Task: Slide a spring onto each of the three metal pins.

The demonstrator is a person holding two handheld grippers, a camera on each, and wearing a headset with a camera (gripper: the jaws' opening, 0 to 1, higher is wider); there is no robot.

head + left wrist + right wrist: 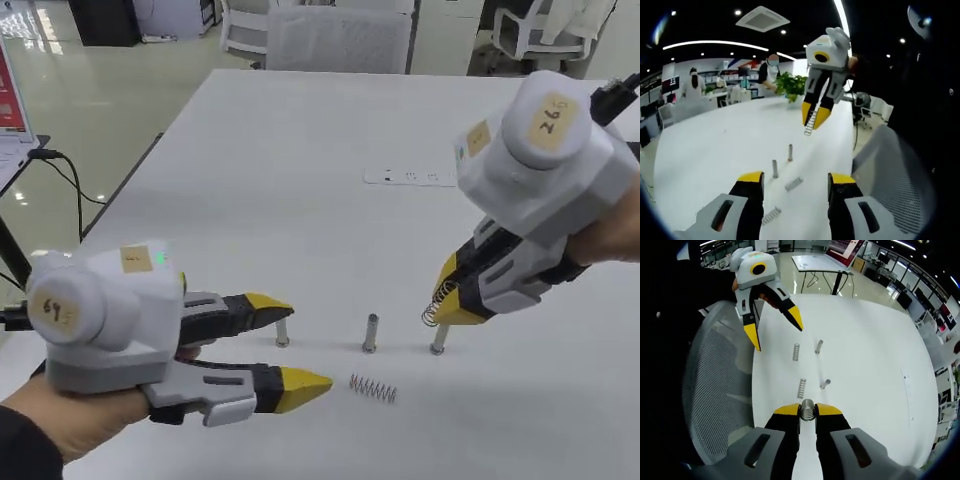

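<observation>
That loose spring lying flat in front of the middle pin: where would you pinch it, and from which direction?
Across its coils near one end, from above, I'd say. The spring lies on its side on the table, so its flanks are what two jaws can pinch, and the other end is free to go over the middle pin. The open left gripper is nearest.

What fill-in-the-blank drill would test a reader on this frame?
1. The right gripper is shut on a ____.
2. The left gripper has its jaws ____.
3. The pins standing on the table number ____.
4. The loose springs lying on the table number ____.
Missing words: spring; open; three; two.
</observation>
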